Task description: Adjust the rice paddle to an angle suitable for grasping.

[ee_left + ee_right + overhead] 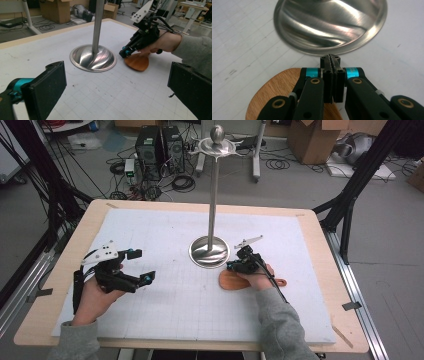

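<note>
High view: a person sits at a table, holding a two-jaw gripper in each hand. The right gripper (234,265) is held low over a flat wooden spoon-like paddle (231,281) that lies on the white mat. In the right gripper view its two black jaws are pressed flat together with no gap, and nothing can be seen between them. Their tips sit just above the mat, between the rounded edge of the paddle (275,90) and the rim of a shiny metal base (329,23). The paddle's broad end lies under the gripper, close beside the base; whether they touch cannot be told. Its narrow handle end runs out to the right past the person's right hand (260,279).

The metal base (209,251) is a round dish shape near the middle of the table. A thin metal pole (214,195) rises straight up from it to a small flared top with a ball on it.

The left gripper (142,265) is held well apart from all this, over the left part of the mat. Its jaws are spread wide with nothing between them. In the left gripper view they frame the base (93,58), the paddle (137,62) and the right gripper (123,53) farther off.

The mat (165,315) is white with a faint grid and covers most of a pale wooden table (325,265). Beyond the table are a grey floor, cables, black computer boxes (159,145) and cardboard boxes (315,137).
</note>
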`<action>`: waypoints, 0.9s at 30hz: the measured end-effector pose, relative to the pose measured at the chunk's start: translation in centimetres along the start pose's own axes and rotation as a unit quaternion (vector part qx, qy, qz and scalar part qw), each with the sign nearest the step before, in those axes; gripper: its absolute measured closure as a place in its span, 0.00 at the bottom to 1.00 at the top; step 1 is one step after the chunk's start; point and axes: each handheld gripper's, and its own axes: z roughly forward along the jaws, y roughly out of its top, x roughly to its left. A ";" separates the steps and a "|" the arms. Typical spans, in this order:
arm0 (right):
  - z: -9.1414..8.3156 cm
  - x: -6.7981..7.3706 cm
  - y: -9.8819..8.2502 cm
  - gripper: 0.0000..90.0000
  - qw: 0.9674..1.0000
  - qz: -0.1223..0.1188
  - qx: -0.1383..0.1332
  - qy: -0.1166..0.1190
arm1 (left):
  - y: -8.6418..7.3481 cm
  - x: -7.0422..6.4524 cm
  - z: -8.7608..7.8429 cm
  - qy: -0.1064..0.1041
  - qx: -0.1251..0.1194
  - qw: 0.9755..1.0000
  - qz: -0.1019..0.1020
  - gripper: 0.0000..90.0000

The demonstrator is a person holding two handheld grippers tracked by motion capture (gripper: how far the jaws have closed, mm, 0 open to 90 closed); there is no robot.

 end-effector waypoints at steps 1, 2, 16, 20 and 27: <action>0.0 0.0 0.0 0.99 1.000 0.000 0.000 0.000 | 0.0 0.1 0.1 0.000 0.000 1.000 -0.001 0.03; -0.1 0.2 -0.1 0.99 1.000 -0.004 0.003 0.002 | 0.0 0.2 0.2 0.000 -0.001 1.000 -0.001 0.03; -1.6 3.6 -1.9 0.99 0.998 -0.052 0.023 -0.003 | 0.7 0.3 0.6 -0.004 -0.008 1.000 0.003 0.03; -2.1 4.1 -2.6 0.99 0.998 -0.055 0.026 0.000 | 0.7 0.3 0.7 -0.004 -0.008 1.000 0.005 0.03; -3.1 4.6 -4.0 0.99 0.998 -0.062 0.017 0.002 | 0.7 0.2 0.8 -0.007 -0.004 1.000 0.005 0.03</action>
